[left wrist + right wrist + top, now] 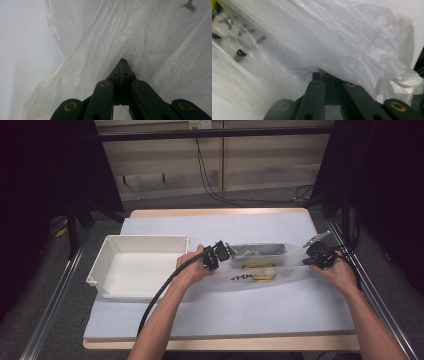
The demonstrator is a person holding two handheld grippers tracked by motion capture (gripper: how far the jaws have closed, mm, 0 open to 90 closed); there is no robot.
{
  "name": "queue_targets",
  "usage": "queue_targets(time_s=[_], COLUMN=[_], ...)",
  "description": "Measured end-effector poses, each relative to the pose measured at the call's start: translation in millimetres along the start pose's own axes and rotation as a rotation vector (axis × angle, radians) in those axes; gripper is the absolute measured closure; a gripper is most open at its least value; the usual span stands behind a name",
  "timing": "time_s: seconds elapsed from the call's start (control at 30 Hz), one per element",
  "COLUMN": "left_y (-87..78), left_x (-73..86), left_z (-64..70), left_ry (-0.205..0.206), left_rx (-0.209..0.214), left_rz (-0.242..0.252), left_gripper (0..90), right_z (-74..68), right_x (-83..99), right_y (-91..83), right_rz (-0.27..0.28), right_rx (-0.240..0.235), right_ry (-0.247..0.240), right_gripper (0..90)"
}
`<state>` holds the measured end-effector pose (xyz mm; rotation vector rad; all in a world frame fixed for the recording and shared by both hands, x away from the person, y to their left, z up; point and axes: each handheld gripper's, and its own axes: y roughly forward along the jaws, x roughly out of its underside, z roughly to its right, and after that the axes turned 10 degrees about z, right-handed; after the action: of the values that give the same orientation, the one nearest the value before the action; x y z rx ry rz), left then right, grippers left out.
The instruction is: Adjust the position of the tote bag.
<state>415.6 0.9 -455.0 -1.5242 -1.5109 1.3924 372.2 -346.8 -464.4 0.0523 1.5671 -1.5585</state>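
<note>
I have the left gripper [220,254] clamped on one end of the clear plastic bag [265,267] and the right gripper [317,255] pinching the other, so the bag lies stretched along the right half of the worktop [225,315], probably to keep its contents steady; both sets of jaws are closed on film; the white bin [137,265] sits near the left edge, just beside my left hand, nothing between

Crumpled film of the plastic bag [100,45] hides the tips of the left gripper [122,61] and of the right gripper [324,73]. Dark printing [243,277] on the bag is too small to read. The yellow item [260,271] inside is too blurred to identify.
</note>
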Motion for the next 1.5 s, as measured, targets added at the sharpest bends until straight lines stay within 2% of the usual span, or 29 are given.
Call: queue_targets(time_s=[0.1,0.2,0.27,0.33,0.4,0.5,0.6,0.63,0.7,0.77,0.8,0.83,0.9,0.93,1.0,1.1,1.2,1.3,1.33,1.4,1.5], left_y=[0.0,0.7,0.4,0.8,0.6,-0.2,-6.0,-9.6,-19.1,-27.8,-33.3,-37.5,-46.3,-49.5,-52.4,-48.8,-39.6,-28.4,-24.5,-17.0,-10.7], left_x=[1.9,0.9,0.2,0.2,0.1,0.5,2.4,2.6,1.1,-1.5,-3.8,-6.0,-10.0,-11.4,-15.4,-22.0,-31.1,-40.5,-43.2,-48.2,-52.6], left_z=[-2.6,-1.6,-1.0,-1.0,-1.1,-2.5,-5.7,-5.9,-6.8,-4.3,-2.9,-0.2,4.3,6.6,11.5,18.5,24.3,26.8,27.4,25.9,22.9], left_ry=[-0.023,-0.011,0.006,0.016,0.007,-0.002,-0.05,-0.046,-0.065,-0.093,-0.094,-0.095,-0.099,-0.103,-0.089,-0.08,-0.062,-0.064,-0.078,-0.087,-0.089], left_rx=[0.013,0.009,0.004,-0.001,-0.006,0.014,0.05,0.061,0.12,0.122,0.131,0.123,0.146,0.147,0.161,0.194,0.2,0.218,0.224,0.229,0.215], left_rz=[0.011,0.004,-0.013,-0.019,-0.025,-0.014,0.052,0.083,0.152,0.233,0.262,0.304,0.371,0.411,0.454,0.488,0.48,0.473,0.47,0.457,0.456], left_gripper=[90.0,90.0,90.0,90.0,90.0,90.0,90.0,90.0,90.0,90.0,90.0,90.0,90.0,90.0,90.0,90.0,90.0,90.0,90.0,90.0,90.0], right_z=[2.7,6.5,5.9,2.3,1.3,0.0,0.4,-1.2,-5.9,-12.6,-17.0,-22.1,-30.5,-34.2,-41.5,-53.8,-66.1,-79.6,-83.7,-90.1,-94.8], right_x=[3.5,9.1,10.1,8.8,6.8,7.3,10.3,10.8,9.7,7.0,4.8,2.5,-1.2,-2.3,-4.4,-10.1,-20.0,-30.3,-33.0,-36.9,-36.7], right_y=[-2.1,-4.3,-4.9,-4.6,-4.3,-5.1,-7.4,-8.5,-12.5,-17.1,-19.0,-21.6,-27.7,-31.2,-36.9,-42.2,-42.3,-31.3,-25.9,-12.5,1.6], right_rz=[0.002,0.02,0.018,0.006,-0.008,0.005,0.073,0.108,0.162,0.224,0.239,0.249,0.282,0.307,0.354,0.394,0.422,0.398,0.382,0.364,0.339], right_rx=[-0.01,-0.011,-0.009,0.023,0.029,0.027,-0.01,-0.03,-0.069,-0.113,-0.121,-0.121,-0.143,-0.15,-0.181,-0.217,-0.262,-0.29,-0.289,-0.309,-0.309], right_ry=[0.036,0.052,0.052,0.025,0.01,0.034,0.072,0.074,0.082,0.096,0.08,0.066,0.055,0.059,0.061,0.051,0.03,-0.008,-0.017,-0.017,-0.005], right_gripper=[90.0,90.0,90.0,90.0,90.0,90.0,90.0,90.0,90.0,90.0,90.0,90.0,90.0,90.0,90.0,90.0,90.0,90.0,90.0,90.0,90.0])
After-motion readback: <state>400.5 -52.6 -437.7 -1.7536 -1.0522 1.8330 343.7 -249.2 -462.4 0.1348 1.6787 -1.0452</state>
